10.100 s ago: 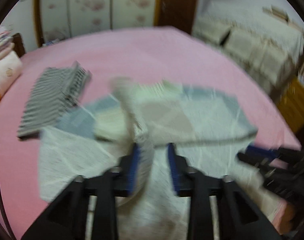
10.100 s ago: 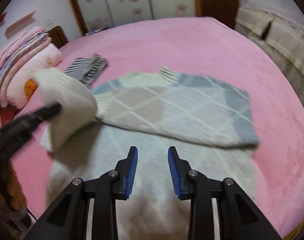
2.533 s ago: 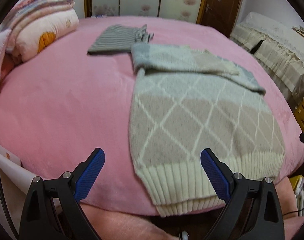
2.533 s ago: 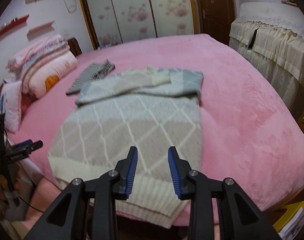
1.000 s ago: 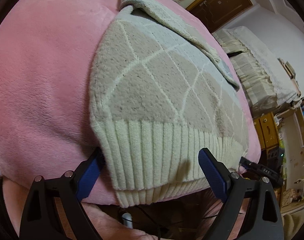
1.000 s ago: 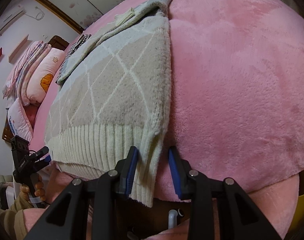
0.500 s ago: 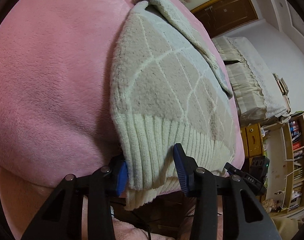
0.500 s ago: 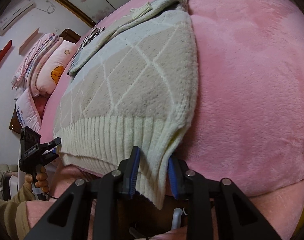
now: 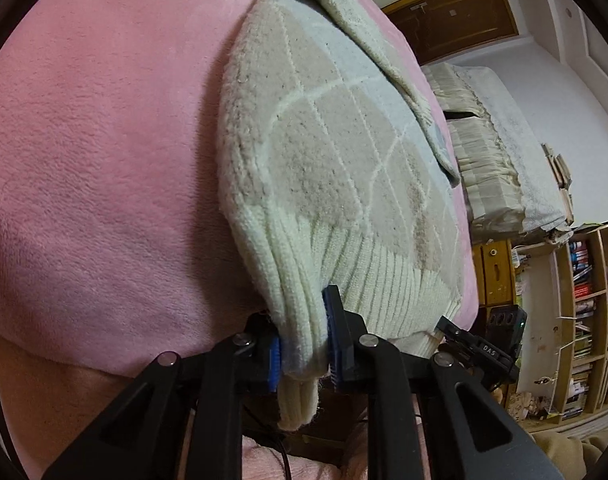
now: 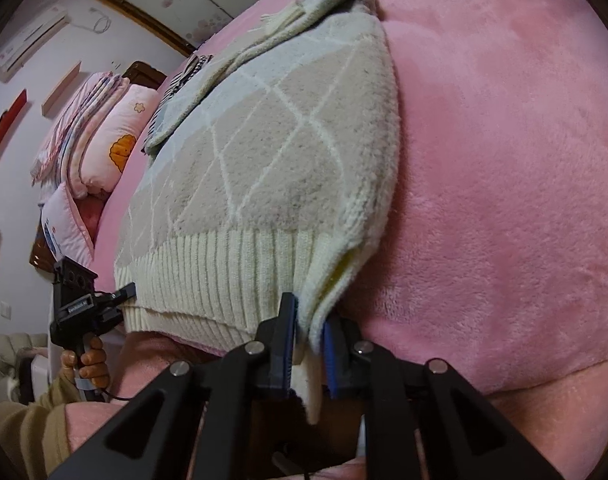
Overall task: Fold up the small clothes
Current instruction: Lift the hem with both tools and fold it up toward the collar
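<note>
The pink bed (image 9: 103, 160) carries the diamond-patterned sweater (image 9: 336, 152), its ribbed hem hanging over the near edge. The left claw (image 9: 304, 344) is closing on the hem's left corner; the right claw (image 10: 310, 340) is closing on the right corner.

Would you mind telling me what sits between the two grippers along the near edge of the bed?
The sweater's cream ribbed hem spans it. In the right wrist view, the right gripper closes on one corner, the left gripper on the other.
</note>
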Action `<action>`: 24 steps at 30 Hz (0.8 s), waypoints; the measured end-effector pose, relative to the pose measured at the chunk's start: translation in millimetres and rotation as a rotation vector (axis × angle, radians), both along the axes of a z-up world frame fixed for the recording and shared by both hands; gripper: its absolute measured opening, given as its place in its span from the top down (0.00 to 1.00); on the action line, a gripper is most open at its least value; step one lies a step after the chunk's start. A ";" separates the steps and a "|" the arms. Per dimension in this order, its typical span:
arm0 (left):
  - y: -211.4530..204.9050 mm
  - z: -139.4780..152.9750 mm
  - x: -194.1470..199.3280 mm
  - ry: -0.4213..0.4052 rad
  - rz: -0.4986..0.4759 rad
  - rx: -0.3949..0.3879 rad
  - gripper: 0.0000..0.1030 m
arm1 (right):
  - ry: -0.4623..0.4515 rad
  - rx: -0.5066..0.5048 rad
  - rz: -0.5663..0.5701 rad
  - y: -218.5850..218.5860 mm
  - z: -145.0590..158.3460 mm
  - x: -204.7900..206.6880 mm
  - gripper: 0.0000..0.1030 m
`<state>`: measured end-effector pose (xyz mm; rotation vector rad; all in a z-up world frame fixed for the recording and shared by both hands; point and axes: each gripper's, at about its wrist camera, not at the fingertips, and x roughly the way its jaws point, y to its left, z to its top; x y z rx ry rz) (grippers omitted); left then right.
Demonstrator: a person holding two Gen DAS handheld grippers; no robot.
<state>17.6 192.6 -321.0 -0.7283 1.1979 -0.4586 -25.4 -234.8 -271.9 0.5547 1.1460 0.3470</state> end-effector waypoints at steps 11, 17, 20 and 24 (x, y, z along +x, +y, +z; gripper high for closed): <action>-10.2 58.0 12.0 -0.086 0.045 -0.006 0.90 | -0.140 0.021 0.068 -6.1 47.9 -6.8 0.92; -13.1 103.1 46.2 -0.170 0.144 -0.079 0.90 | -0.292 0.100 0.057 -12.7 103.5 17.2 0.93; -7.1 121.4 75.5 -0.196 0.227 -0.113 0.90 | -0.355 0.148 0.025 -20.7 127.5 43.7 0.93; 5.4 141.4 119.2 -0.229 0.333 -0.124 0.90 | -0.428 0.167 -0.022 -31.4 156.7 92.1 0.93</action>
